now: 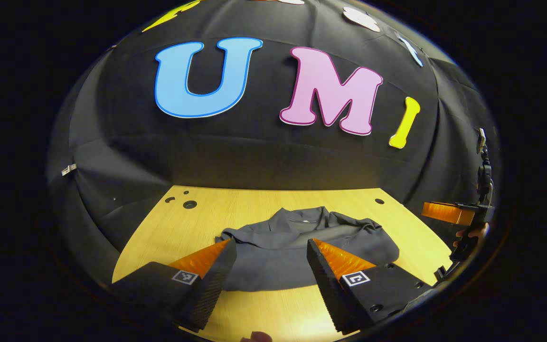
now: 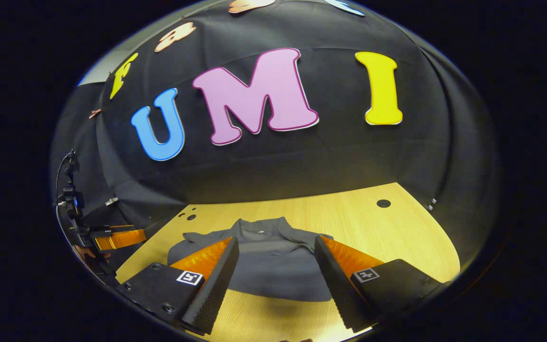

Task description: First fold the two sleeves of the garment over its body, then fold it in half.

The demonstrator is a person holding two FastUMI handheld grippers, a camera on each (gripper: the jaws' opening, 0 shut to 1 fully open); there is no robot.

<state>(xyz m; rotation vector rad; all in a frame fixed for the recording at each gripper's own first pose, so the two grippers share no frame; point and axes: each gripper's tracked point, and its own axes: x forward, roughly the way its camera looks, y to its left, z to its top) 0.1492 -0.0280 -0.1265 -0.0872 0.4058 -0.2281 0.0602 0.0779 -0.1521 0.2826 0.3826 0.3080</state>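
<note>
A dark grey garment (image 1: 297, 247) lies on the wooden table (image 1: 264, 204), collar toward the wall, with its sleeves folded in over the body and a rumpled fold on its right side. My left gripper (image 1: 268, 259) hovers open above the garment's near hem, nothing between its fingers. In the right gripper view the same garment (image 2: 268, 263) lies ahead, and my right gripper (image 2: 276, 261) hangs open over its near part, holding nothing. The right gripper (image 1: 449, 212) also appears at the far right of the left gripper view, and the left gripper (image 2: 117, 239) at the far left of the right gripper view.
The table (image 2: 397, 228) has round holes near its back corners (image 1: 189, 204) (image 2: 383, 203). The black cloth wall rises right behind the table. Bare wood lies to the garment's right and in front of its hem.
</note>
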